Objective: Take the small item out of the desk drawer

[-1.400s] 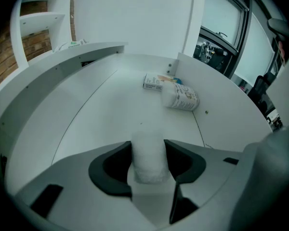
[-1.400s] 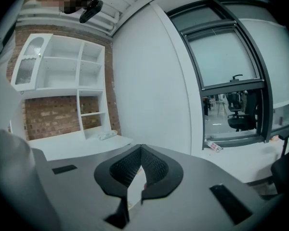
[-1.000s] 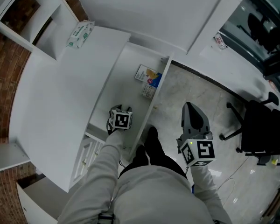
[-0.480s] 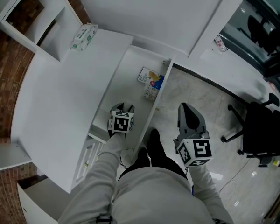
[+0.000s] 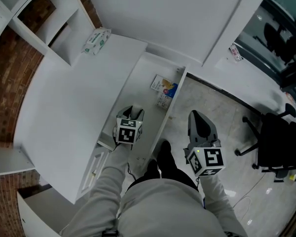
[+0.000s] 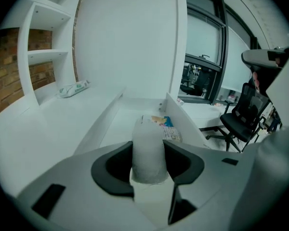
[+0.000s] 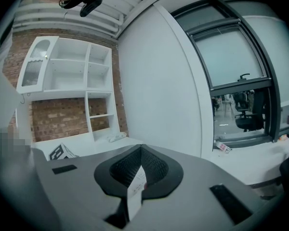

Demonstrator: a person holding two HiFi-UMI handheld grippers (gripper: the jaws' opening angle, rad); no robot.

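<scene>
My left gripper (image 5: 134, 114) hangs above the near end of the open white drawer (image 5: 138, 95), its jaws shut on a small white cylinder-shaped item (image 6: 147, 138) that stands upright between the pads. In the left gripper view the same gripper (image 6: 148, 153) points down along the drawer. Two colourful packets (image 5: 165, 88) lie at the drawer's far end. My right gripper (image 5: 201, 125) is out over the floor to the right of the drawer, jaws together; in the right gripper view this gripper (image 7: 140, 150) has a small white paper slip (image 7: 136, 189) standing between its pads.
A tissue pack (image 5: 96, 40) lies at the back of the white desk (image 5: 64, 107). White shelves (image 5: 39, 19) stand against a brick wall at the left. A black office chair (image 5: 274, 142) stands on the floor at the right. The person's black shoe (image 5: 160, 154) is below the drawer front.
My left gripper has risen up out of the drawer with the white item between its jaws. The right gripper has stayed about where it was.
</scene>
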